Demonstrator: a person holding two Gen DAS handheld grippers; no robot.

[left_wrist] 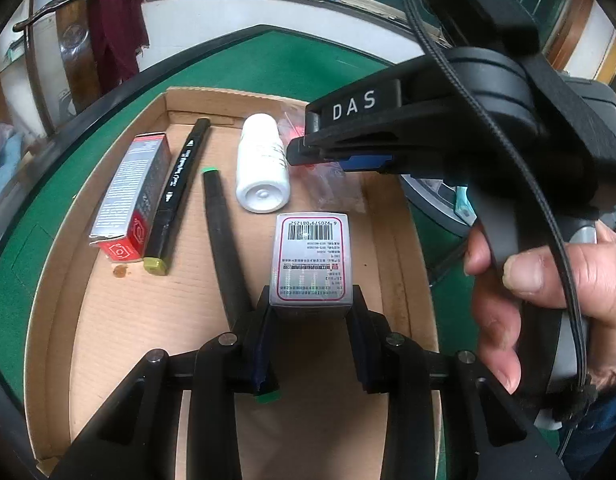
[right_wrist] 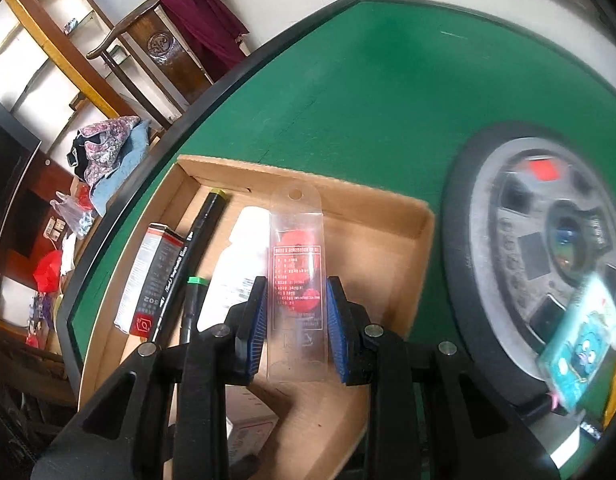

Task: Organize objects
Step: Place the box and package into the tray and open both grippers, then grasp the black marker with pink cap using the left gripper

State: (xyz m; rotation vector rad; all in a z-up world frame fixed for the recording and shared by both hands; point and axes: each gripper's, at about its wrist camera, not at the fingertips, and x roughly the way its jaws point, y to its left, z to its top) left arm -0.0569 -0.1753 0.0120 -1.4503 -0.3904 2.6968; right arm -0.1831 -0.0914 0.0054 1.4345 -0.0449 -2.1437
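Left gripper (left_wrist: 311, 312) pinching barcoded box (left_wrist: 312, 260), right gripper (right_wrist: 295, 320) pinching clear packet (right_wrist: 297, 280), above cardboard tray (left_wrist: 119, 312).

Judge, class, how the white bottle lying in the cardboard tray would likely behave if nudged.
The white bottle lies on its side on the flat tray, so it would probably roll. It looks like plastic, so likely light and not fragile. Its smooth round wall could slip between pads.
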